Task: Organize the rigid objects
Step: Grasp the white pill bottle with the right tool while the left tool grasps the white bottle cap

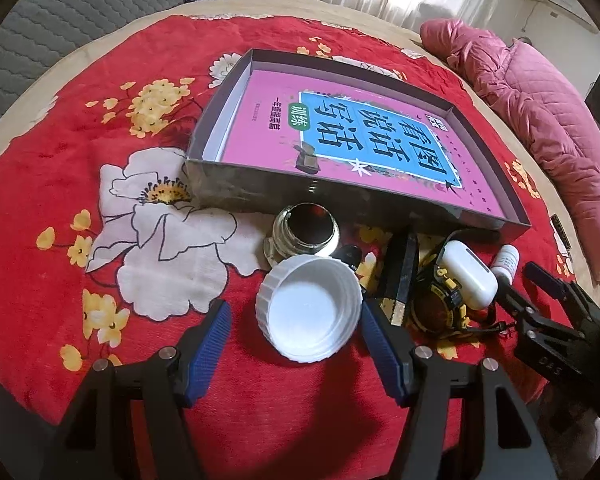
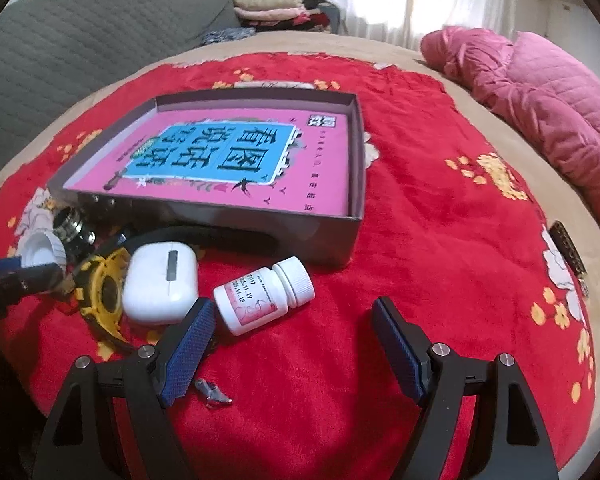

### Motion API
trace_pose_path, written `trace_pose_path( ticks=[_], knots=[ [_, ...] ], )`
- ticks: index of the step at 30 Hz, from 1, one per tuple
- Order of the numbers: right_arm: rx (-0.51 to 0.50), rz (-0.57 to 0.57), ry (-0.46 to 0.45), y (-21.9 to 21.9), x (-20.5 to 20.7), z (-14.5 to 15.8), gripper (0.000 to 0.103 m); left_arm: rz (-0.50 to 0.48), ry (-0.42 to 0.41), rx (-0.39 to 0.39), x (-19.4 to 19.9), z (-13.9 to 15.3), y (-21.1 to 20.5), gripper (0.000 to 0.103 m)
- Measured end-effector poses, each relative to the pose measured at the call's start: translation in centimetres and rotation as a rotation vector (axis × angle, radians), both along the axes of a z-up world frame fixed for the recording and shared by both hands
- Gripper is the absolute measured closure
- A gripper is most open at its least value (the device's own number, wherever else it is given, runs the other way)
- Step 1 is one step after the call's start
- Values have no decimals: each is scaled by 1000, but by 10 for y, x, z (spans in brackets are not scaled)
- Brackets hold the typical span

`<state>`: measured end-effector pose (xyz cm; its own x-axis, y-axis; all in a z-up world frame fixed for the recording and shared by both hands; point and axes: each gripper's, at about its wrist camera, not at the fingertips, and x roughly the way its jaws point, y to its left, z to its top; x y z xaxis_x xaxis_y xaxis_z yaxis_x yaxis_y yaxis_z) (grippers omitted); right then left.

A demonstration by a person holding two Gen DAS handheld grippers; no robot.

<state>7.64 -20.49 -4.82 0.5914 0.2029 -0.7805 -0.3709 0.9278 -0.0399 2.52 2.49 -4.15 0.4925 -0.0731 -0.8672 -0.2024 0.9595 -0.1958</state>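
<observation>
left gripper point(image 1: 296, 316): jaws apart around ribbed white plastic cap point(image 1: 310, 309) | right gripper point(image 2: 292, 334): jaws apart, small white pill bottle point(image 2: 265, 294) just beside | grey cardboard box point(image 2: 260, 232) edge near

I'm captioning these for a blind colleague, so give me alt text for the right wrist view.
The open right gripper hovers over a red floral blanket, its left finger beside a white pill bottle lying on its side. Left of the bottle lie a white earbud case and a yellow watch; behind them a shallow grey box holds a pink book.
</observation>
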Motion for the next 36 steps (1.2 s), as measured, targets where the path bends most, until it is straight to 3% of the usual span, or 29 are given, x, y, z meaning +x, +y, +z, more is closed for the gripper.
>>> trace_pose_path(
  ticks=[7,16,25,30,36],
  knots=[
    [-24,49,-35,8,6,-4,23,1,1,-10,0,-1,1,37],
    [22,66,-37,9,11,-5,56,13,0,-47,0,-4,7,37],
    [97,17,-23,-4,13,-1,56,9,-5,-45,0,-6,7,38],
    [123,-5,-25,-10,12,2,56,23,-5,-37,-1,-6,12,51],
    [130,1,-21,-9,10,2,56,20,-13,-70,-2,-5,16,51]
  ],
)
